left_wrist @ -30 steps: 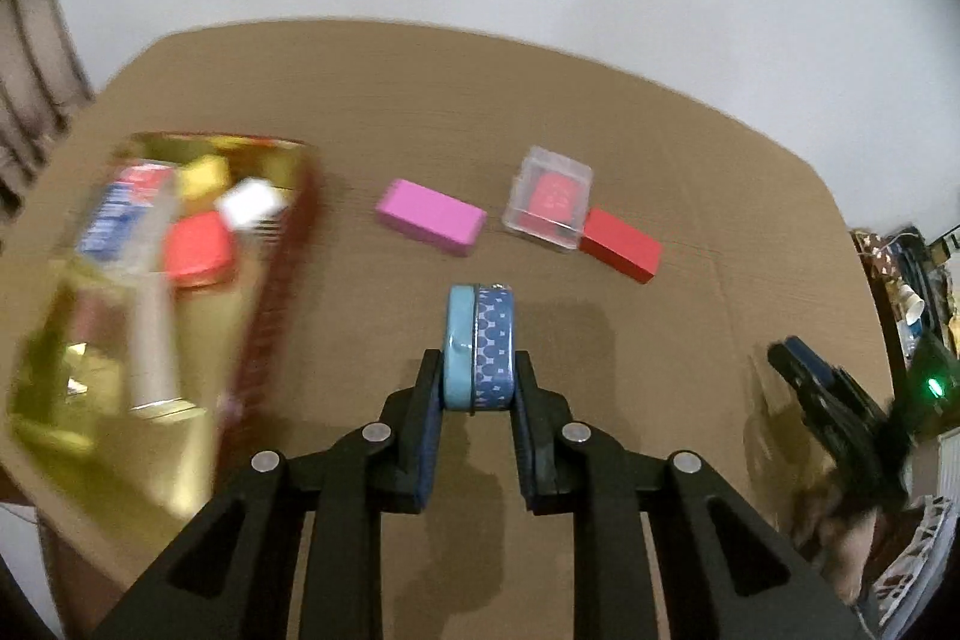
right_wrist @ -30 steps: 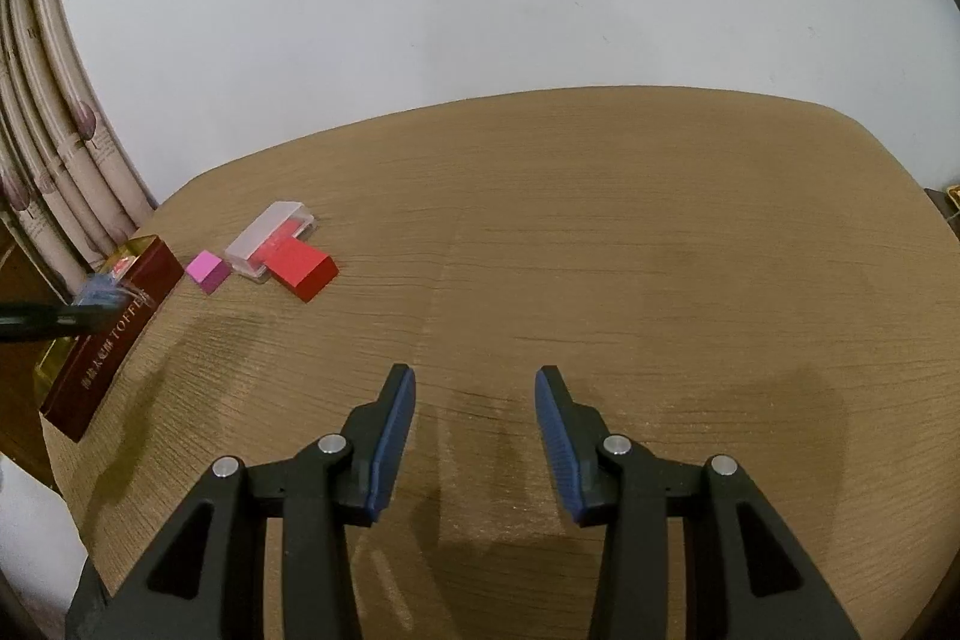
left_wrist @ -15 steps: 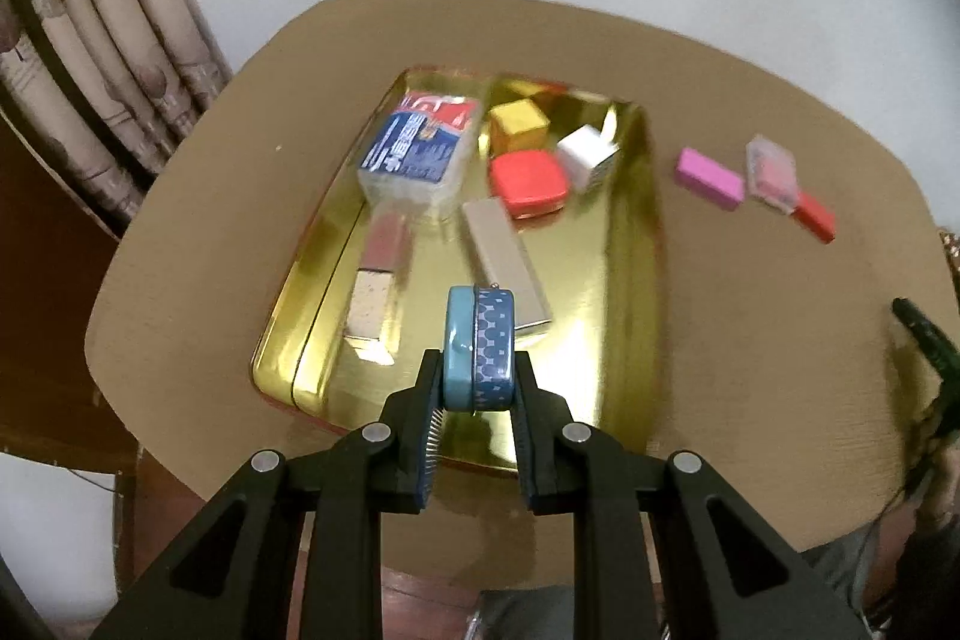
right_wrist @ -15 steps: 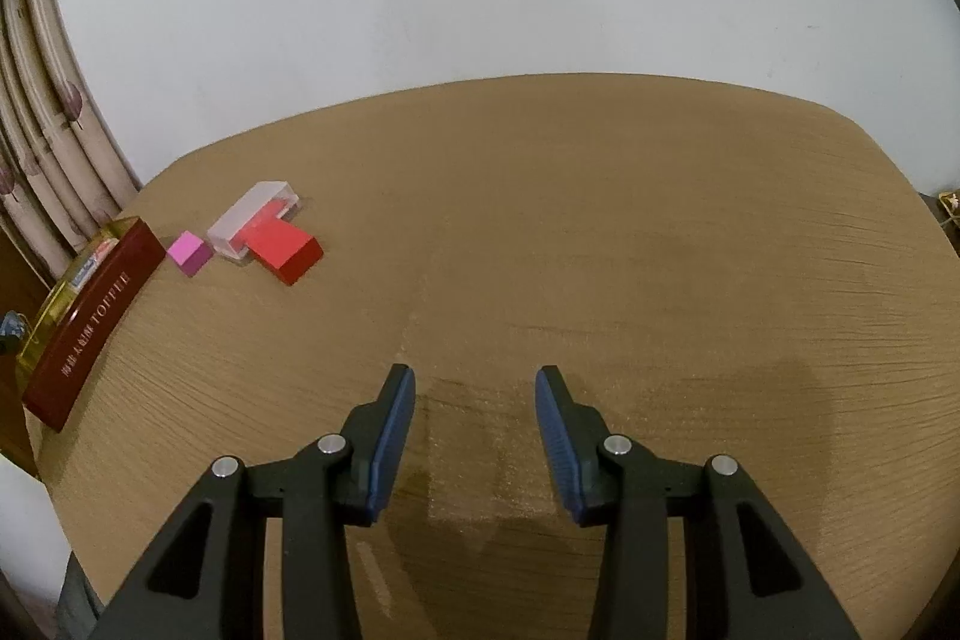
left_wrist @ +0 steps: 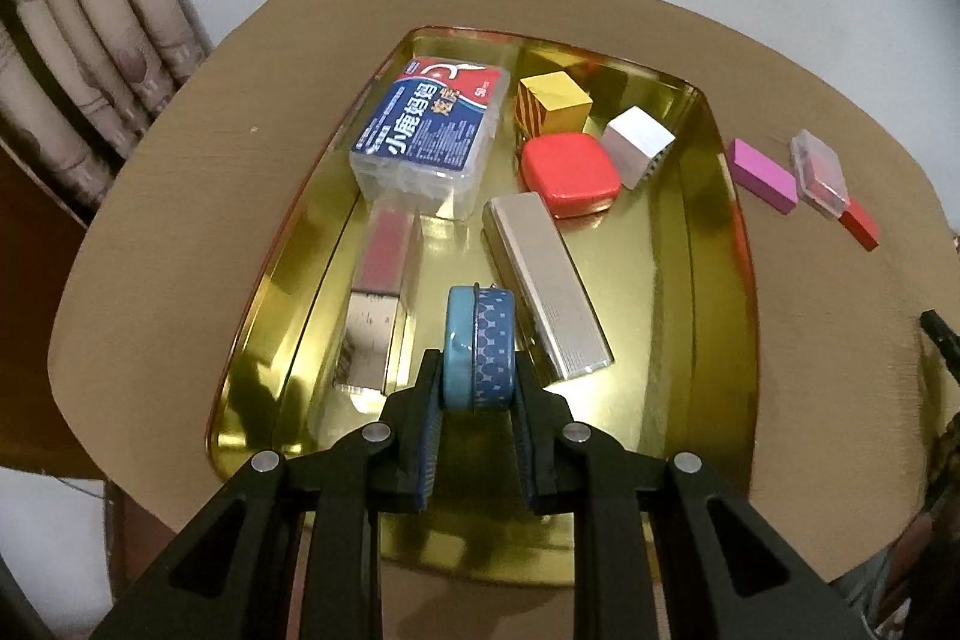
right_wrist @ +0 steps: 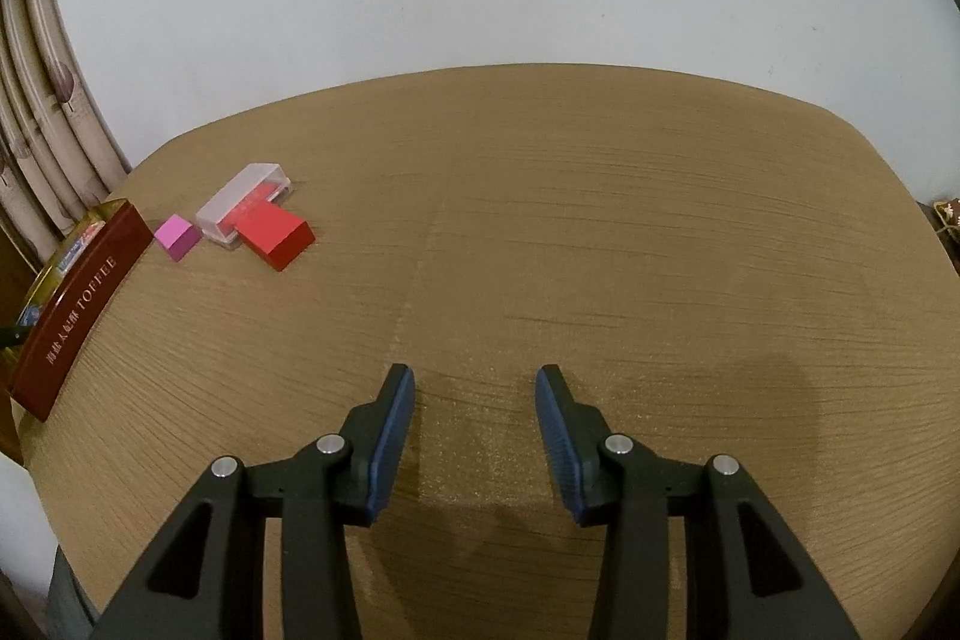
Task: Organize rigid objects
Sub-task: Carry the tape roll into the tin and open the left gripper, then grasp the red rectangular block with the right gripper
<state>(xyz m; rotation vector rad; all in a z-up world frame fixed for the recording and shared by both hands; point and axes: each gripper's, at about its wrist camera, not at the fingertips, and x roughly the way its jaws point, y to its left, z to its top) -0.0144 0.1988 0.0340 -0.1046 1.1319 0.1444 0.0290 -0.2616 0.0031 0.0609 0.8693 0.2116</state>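
Observation:
My left gripper [left_wrist: 477,388] is shut on a round blue tin [left_wrist: 480,346], held on edge above the near part of the gold tray [left_wrist: 714,340]. The tray holds a floss box [left_wrist: 429,130], a gold cube [left_wrist: 552,103], a white cube [left_wrist: 636,145], a red square tin [left_wrist: 570,172], a silver bar [left_wrist: 546,292] and a mirrored strip [left_wrist: 378,292]. On the table right of the tray lie a pink block [left_wrist: 762,175], a clear case [left_wrist: 819,172] and a red block [left_wrist: 861,229]. My right gripper [right_wrist: 474,400] is open and empty over bare table.
In the right wrist view the tray's red side [right_wrist: 78,304] marked TOFFEE stands at the far left, with the pink block [right_wrist: 177,235], the clear case [right_wrist: 243,202] and the red block [right_wrist: 276,235] beside it. Curtains [left_wrist: 78,58] hang behind the table's left edge.
My left gripper has swung left with the blue tin, from over the loose blocks to above the tray, and come lower and closer. My right gripper has barely moved.

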